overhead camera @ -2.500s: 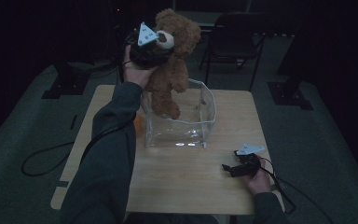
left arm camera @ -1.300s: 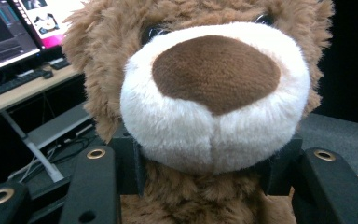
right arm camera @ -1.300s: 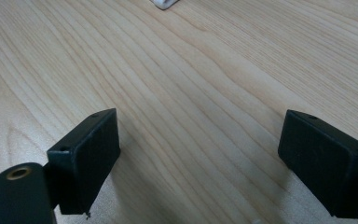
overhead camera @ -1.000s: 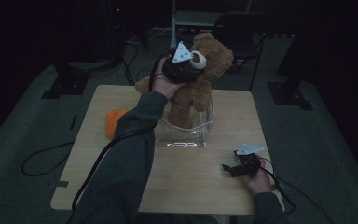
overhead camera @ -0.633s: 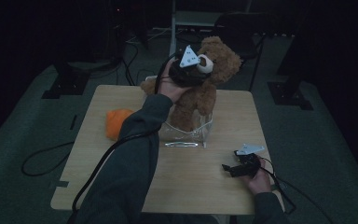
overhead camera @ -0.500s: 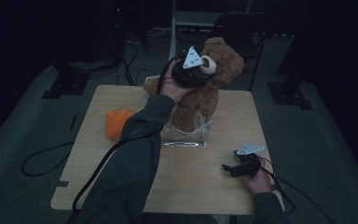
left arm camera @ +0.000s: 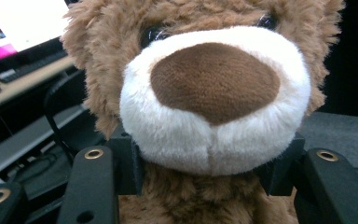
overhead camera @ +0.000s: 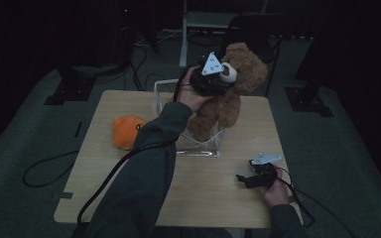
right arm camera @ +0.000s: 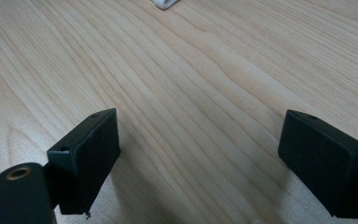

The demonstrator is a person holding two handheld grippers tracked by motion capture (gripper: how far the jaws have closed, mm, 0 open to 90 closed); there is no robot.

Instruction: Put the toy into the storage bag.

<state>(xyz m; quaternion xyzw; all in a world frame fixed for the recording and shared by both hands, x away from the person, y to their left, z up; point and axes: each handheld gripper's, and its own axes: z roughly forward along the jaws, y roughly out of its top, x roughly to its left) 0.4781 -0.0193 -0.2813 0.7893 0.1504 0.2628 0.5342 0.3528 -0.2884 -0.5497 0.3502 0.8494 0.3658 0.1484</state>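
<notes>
A brown teddy bear (overhead camera: pixel 230 101) hangs upright over a clear plastic box (overhead camera: pixel 198 149) at the middle of the table. Its legs reach down inside the box's right half; whether they touch the bottom I cannot tell. My left gripper (overhead camera: pixel 222 79) is shut on the bear's head. In the left gripper view the white muzzle (left arm camera: pixel 214 93) bulges out between the two pads (left arm camera: pixel 127 163), with my left gripper (left arm camera: pixel 209 165) clamped on the fur just below it. Low over the table's front right, my right gripper (overhead camera: pixel 244 179) stands open, and bare wood lies between the jaws of my right gripper (right arm camera: pixel 214 158).
An orange plush toy (overhead camera: pixel 126 131) lies on the wooden table (overhead camera: pixel 213 203) left of the box. My left sleeve crosses the table's front middle, with a cable trailing off the left edge. A small white thing (right arm camera: pixel 165 3) lies on the table ahead of the right gripper. Dark stands and a chair surround the table.
My left hand has carried the bear to the right, from the box's left side to its right half, and slightly lower. The orange toy has come into sight. The right gripper has stayed still.
</notes>
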